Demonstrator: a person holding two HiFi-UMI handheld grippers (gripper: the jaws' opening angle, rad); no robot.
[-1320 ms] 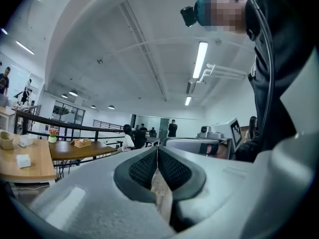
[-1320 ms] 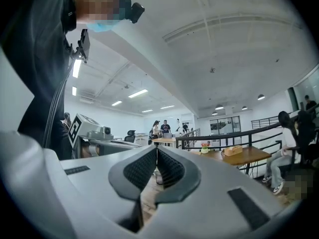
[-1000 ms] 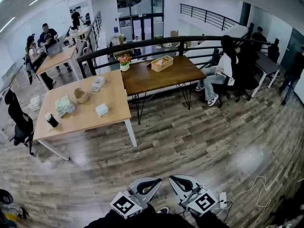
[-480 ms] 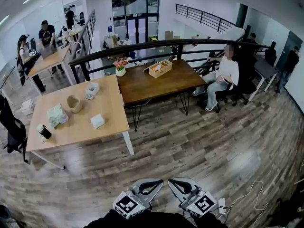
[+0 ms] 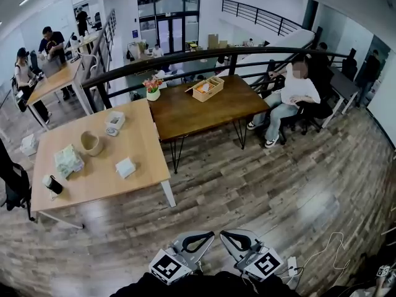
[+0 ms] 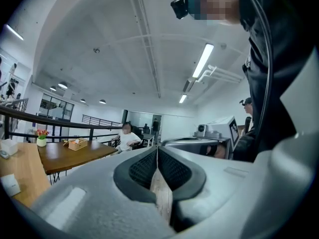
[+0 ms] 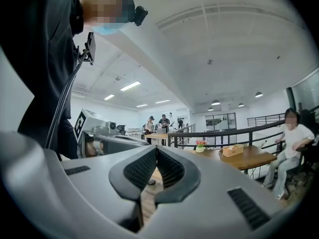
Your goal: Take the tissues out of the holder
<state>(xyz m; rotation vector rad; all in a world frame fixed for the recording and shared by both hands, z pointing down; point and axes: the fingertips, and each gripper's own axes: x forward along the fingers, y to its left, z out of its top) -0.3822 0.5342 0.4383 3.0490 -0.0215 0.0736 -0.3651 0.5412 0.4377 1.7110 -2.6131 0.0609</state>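
Since a second before, the dark table (image 5: pixel 185 113) had slid lower in our head view. On it sat the wooden holder (image 5: pixel 209 88), long axis slanting toward the railing (image 5: pixel 185 64), what lay inside too small to discern. Our left gripper (image 6: pixel 157 152) and right gripper (image 7: pixel 156 152) were closed, empty.

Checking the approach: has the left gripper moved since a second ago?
Yes: the left gripper now sits slightly nearer the light table's front leg.

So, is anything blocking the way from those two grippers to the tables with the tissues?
Nothing visible. Only bare floor lies between the left gripper, the right gripper and the light table or the dark table.
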